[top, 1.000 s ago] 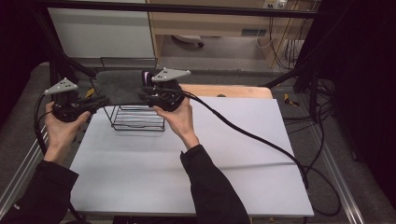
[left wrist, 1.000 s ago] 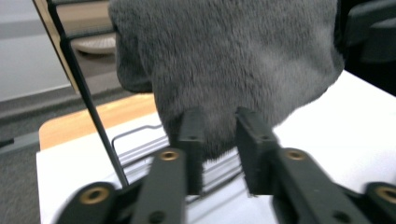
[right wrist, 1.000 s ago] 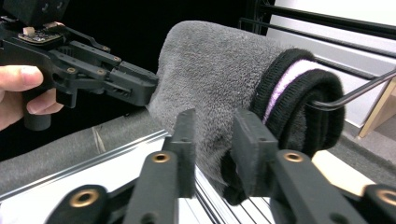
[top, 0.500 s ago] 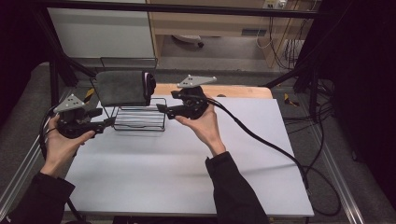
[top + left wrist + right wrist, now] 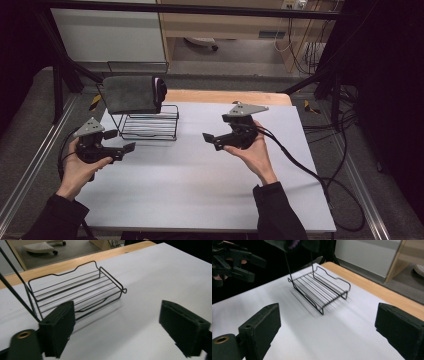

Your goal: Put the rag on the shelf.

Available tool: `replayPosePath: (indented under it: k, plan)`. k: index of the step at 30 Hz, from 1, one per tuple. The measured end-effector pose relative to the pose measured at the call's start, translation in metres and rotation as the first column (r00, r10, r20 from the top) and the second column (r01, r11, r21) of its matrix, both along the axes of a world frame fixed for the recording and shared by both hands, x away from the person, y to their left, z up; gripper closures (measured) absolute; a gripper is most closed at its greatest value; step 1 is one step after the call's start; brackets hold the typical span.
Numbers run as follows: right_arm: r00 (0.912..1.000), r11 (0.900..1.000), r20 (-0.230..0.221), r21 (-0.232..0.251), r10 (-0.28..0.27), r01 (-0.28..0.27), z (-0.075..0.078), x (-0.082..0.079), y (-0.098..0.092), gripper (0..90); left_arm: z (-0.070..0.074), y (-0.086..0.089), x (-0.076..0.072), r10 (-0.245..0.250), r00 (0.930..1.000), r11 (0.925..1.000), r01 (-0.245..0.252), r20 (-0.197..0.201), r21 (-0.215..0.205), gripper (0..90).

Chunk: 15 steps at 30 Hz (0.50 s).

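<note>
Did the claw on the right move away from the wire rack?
Yes. The right claw was up at the wire rack; now it sits off to the rack's right, lower over the white table, its jaws having just opened, empty.

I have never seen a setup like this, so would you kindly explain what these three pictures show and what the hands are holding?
A person sits at a white table and holds a hand tool with two black jaws in each hand: the left gripper and the right gripper. The high view looks down from above the person. The other two pictures come from cameras riding on each gripper, looking out between its own jaws. On the table stands a black wire rack with a dark cloth item resting on top of it. Both grippers have just been opening; their jaws stand wide apart with nothing between them.
</note>
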State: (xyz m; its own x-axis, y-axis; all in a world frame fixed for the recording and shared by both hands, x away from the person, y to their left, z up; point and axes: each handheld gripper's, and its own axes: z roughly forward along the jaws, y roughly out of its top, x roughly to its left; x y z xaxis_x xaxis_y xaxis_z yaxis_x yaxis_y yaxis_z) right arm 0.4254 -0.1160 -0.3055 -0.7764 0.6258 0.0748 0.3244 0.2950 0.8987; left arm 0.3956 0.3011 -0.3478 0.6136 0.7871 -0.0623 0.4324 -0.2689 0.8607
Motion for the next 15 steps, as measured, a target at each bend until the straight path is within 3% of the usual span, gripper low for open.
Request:
replayPosePath:
  k: [8,15]
  plan:
    - [0.997,0.998,-0.041,0.015,-0.067,0.067,-0.026,-0.017,-0.049,1.8,-0.025,-0.014,-0.005,-0.026,0.9993,0.9995,0.026,-0.026,-0.016,6.5]
    - [0.9931,0.996,-0.08,0.009,-0.086,0.087,-0.057,-0.028,-0.08,0.8,-0.049,-0.022,-0.009,-0.044,0.9981,0.999,0.044,-0.042,0.004,6.3]
